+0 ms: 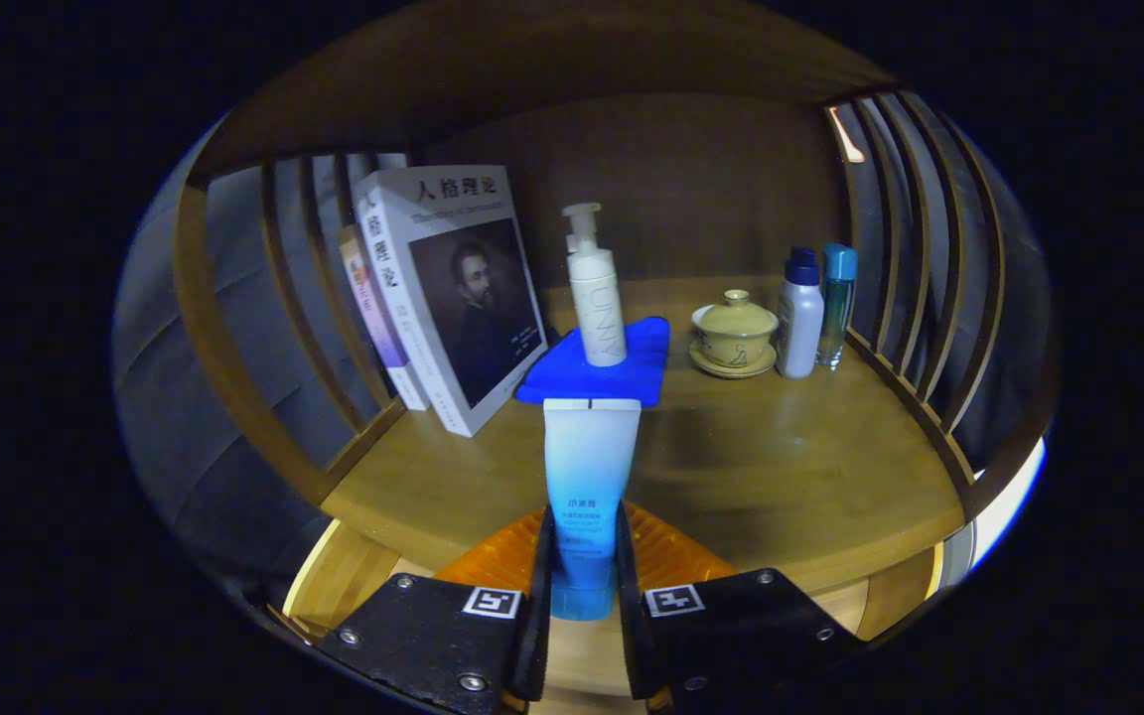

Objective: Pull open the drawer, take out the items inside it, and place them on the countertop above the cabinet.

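A squeeze tube stands upright between the gripper's two fingers — white at its flat crimped top, shading down through light blue to a deeper blue at the cap end, with small print on its lower half. Both fingers press on its lower sides, one on each flank, so the gripper is clamped on the tube, its jaws parted only by the tube's width. The tube is held above the front edge of the wooden countertop; whether its cap touches anything below cannot be told.

Just behind the fingers, beneath the tube, lies an orange ribbed thing, partly hidden. The gripper points forward along the countertop toward 12 o'clock, level, with the fingers reaching in from 6 o'clock.

Straight beyond the tube, at 12 o'clock, a white pump bottle stands on a blue cloth. At about 11 o'clock two books lean against the slatted side rail. At about 1 o'clock sits a lidded cup on a saucer, and just beside it, further right, a white bottle with a dark blue cap and a slim blue bottle — the two standing close together near the right rail.
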Motion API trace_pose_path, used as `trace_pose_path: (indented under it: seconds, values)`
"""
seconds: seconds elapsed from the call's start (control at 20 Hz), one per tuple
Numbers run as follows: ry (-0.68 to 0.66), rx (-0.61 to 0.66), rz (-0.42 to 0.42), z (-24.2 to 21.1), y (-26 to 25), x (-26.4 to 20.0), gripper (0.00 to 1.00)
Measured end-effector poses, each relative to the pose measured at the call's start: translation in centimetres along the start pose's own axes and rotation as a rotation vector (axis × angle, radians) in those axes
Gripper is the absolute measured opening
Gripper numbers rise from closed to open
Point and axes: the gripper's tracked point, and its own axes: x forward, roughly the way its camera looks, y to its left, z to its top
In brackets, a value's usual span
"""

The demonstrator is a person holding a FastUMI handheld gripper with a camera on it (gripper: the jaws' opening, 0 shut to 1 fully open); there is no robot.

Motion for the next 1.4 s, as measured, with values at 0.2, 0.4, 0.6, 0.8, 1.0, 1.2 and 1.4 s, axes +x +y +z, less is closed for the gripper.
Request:
trace_pose_path:
  seconds: [0.2, 0.4, 0.6, 0.8, 1.0, 1.2, 1.4]
  values:
    - [-0.019, 0.073, -0.095, -0.6, -2.3, 1.6, 0.43]
    - [-0.066, 0.101, -0.116, -1.3, -3.3, 0.8, 0.79]
    - [-0.175, 0.039, -0.113, -0.2, -2.5, -2.8, 0.95]
    - [-0.289, -0.013, -0.093, 0.2, -0.7, -7.5, 0.95]
    - [-0.343, -0.036, -0.096, -1.4, 0.4, -11.1, 0.95]
    - [-0.419, -0.123, -0.132, -3.2, 1.5, -14.8, 0.95]
    - [-0.453, -0.123, -0.128, -5.9, 2.5, -17.7, 0.95]
